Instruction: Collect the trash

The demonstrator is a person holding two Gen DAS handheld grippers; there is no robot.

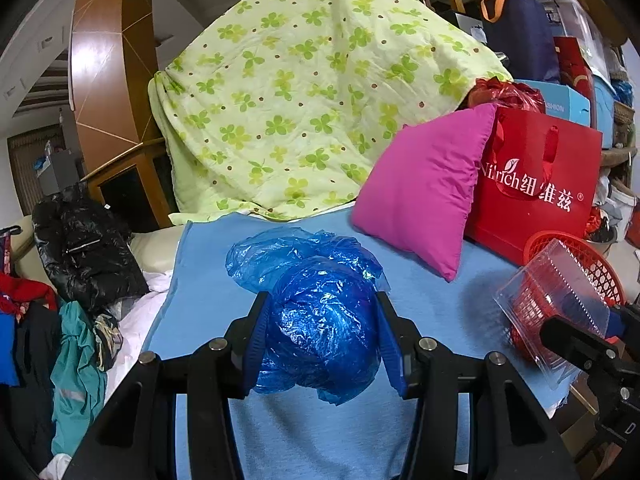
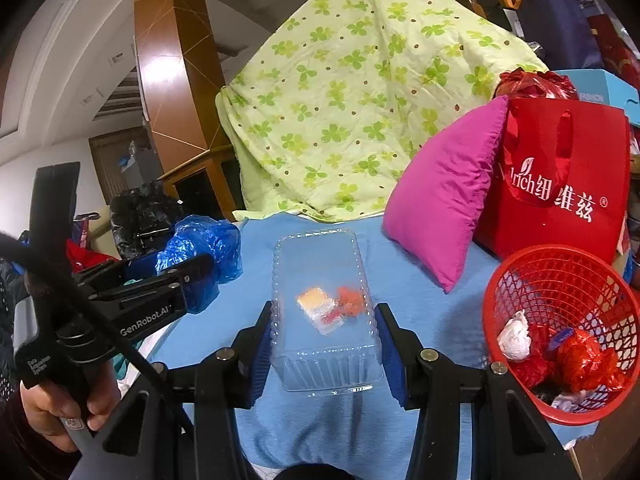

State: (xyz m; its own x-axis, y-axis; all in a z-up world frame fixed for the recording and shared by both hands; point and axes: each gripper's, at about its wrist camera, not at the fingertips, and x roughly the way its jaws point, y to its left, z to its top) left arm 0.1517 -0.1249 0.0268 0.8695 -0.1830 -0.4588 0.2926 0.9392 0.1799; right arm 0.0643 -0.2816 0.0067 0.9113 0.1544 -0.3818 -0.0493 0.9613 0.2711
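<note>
The crumpled blue plastic bag [image 1: 320, 320] is a glossy, wrinkled wad of translucent film, bunched between the blue pads of the left gripper [image 1: 320, 332], which is clamped onto it above the light blue cloth [image 1: 208, 280]. The clear plastic container [image 2: 324, 312], a ribbed rectangular clamshell with an orange and red label showing through it, sits pinched between the fingers of the right gripper [image 2: 324, 344] over the same cloth. Just to the right stands the red mesh basket [image 2: 560, 276], holding white and red wrappers. Behind are a magenta pillow [image 2: 444, 196], a red gift bag [image 2: 568, 184] and a green clover-print quilt [image 1: 304, 92].
</note>
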